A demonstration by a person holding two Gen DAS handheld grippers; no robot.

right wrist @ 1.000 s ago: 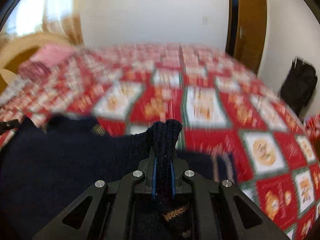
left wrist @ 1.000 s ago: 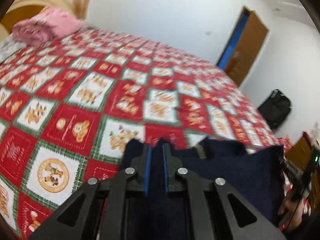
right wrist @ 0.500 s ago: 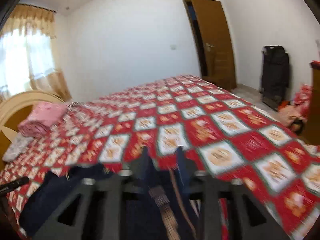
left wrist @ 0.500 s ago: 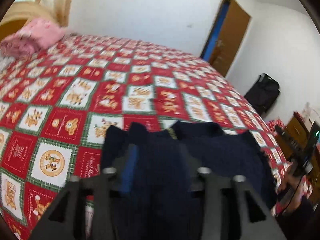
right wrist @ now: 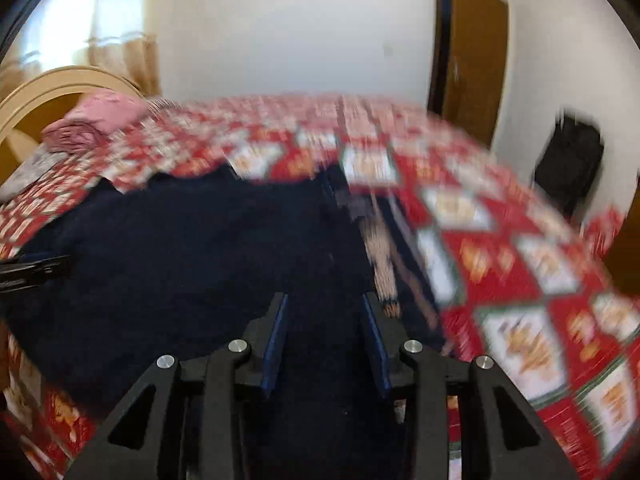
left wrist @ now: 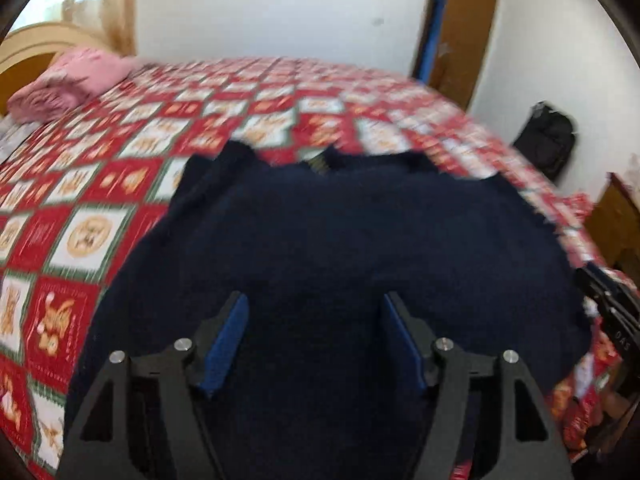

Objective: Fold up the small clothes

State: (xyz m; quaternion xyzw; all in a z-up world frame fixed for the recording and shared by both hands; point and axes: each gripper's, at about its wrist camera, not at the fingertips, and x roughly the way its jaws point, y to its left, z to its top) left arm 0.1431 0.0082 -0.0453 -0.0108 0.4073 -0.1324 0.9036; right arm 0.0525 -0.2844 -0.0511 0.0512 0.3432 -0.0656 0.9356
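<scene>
A dark navy knitted garment point(left wrist: 340, 240) lies spread on the red patchwork bedspread point(left wrist: 100, 184). My left gripper point(left wrist: 314, 300) hovers open just above its near part, jaws wide apart and empty. In the right wrist view the same garment point(right wrist: 180, 248) lies flat, with a striped trim point(right wrist: 380, 256) along its right side. My right gripper point(right wrist: 324, 300) is open and empty over the garment's near right part. The other gripper's tip point(right wrist: 32, 268) shows at the left edge.
A pink folded blanket point(left wrist: 68, 84) lies by the wooden headboard point(left wrist: 28, 56) at the far left. A brown door point(left wrist: 460, 36) and a black bag point(left wrist: 548, 140) are beyond the bed on the right. A wooden cabinet point(left wrist: 616, 216) stands at the right edge.
Both grippers were shut on the navy garment and holding it up. They have let go and opened, and the garment now lies spread flat on the bed.
</scene>
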